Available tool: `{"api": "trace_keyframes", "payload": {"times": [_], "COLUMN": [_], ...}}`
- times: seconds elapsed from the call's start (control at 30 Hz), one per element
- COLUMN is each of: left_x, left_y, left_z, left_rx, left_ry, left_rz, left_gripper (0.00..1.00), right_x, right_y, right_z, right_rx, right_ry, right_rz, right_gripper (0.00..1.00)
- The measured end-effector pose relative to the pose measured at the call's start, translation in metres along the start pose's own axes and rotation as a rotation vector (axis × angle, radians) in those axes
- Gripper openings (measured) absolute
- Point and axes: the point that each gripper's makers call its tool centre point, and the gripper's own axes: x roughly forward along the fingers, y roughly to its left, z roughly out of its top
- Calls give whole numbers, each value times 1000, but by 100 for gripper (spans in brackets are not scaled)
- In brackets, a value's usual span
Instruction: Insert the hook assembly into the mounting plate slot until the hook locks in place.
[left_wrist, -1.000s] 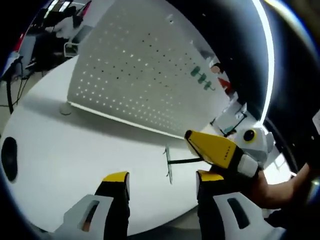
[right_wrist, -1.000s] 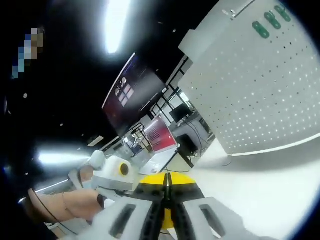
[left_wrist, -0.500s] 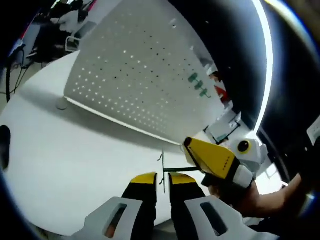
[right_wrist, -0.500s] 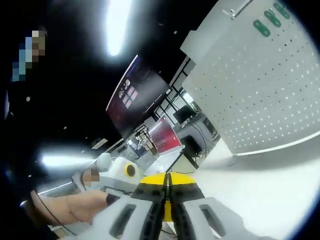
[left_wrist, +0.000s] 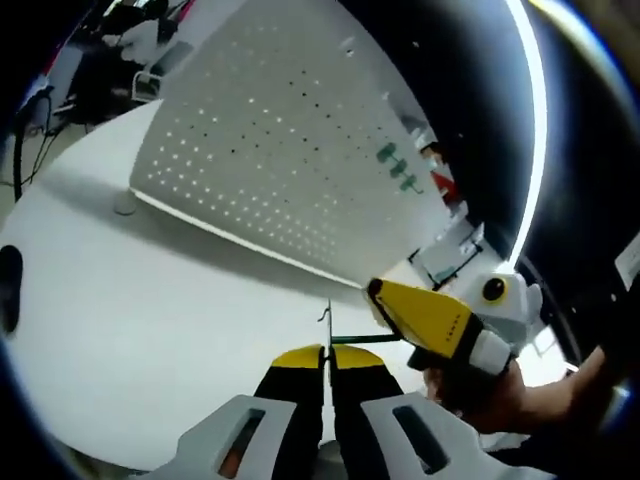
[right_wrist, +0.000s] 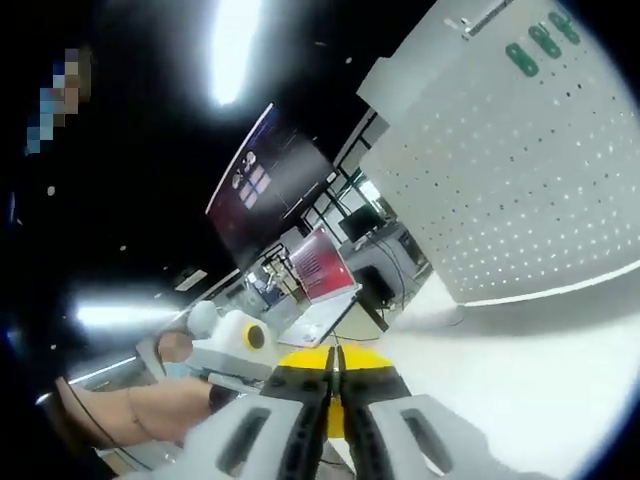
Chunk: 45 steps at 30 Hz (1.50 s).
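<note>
Two grippers pinch one thin wire hook (left_wrist: 328, 322) | left gripper (left_wrist: 325, 354) clamps its plate end, right gripper (left_wrist: 378, 300) its shank | near the pegboard (left_wrist: 290, 150), above the table (left_wrist: 130, 300) | light, stiff, likely twists; grip close to the plate

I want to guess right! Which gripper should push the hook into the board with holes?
Probably the right gripper: it grips the hook's rod, which points toward the pegboard. The left gripper pinches the hook's flat end, steadying it.

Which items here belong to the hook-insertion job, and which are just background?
Job:
thin metal wire hook
white perforated mounting panel
left gripper
right gripper

Background:
white table
green clips on the panel
dark wall screen
</note>
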Motion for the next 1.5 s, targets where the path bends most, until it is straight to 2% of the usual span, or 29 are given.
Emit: {"api": "trace_keyframes", "payload": {"times": [0.07, 0.17, 0.33, 0.43, 0.63, 0.7, 0.83, 1.0, 1.1, 1.37, 1.5], "left_x": [-2, -5, -6, -4, 2, 4, 6, 6, 5, 3, 1], "left_y": [7, 12, 10, 7, -5, -7, -12, -18, -19, -24, -27], "left_z": [5, 12, 21, 26, 29, 30, 29, 37, 41, 47, 52], "left_rx": [33, 94, 181, 228, 376, 423, 445, 540, 560, 604, 663], "left_ry": [-12, -18, -30, -39, -48, -56, -69, -111, -124, -147, -158], "left_rz": [39, 71, 108, 117, 121, 124, 116, 134, 140, 152, 175], "left_gripper": [1, 1, 1, 1, 1, 1, 1, 1, 1, 1, 1], "right_x": [-2, -8, -14, -17, -17, -18, -17, -17, -16, -12, -9], "right_y": [1, -1, -7, -9, -6, -6, -8, -10, -10, -5, -2], "right_z": [7, 21, 24, 17, 5, 4, 4, 4, 6, 13, 17], "right_rx": [3, -35, -21, -38, -7, 3, 16, 25, 26, -27, -66], "right_ry": [6, 12, 67, 112, 136, 133, 124, 120, 111, 81, 70], "right_rz": [0, -13, -43, -68, -74, -80, -88, -95, -94, -74, -69], "right_gripper": [7, 7, 9, 10, 12, 12, 12, 12, 11, 8, 4]}}
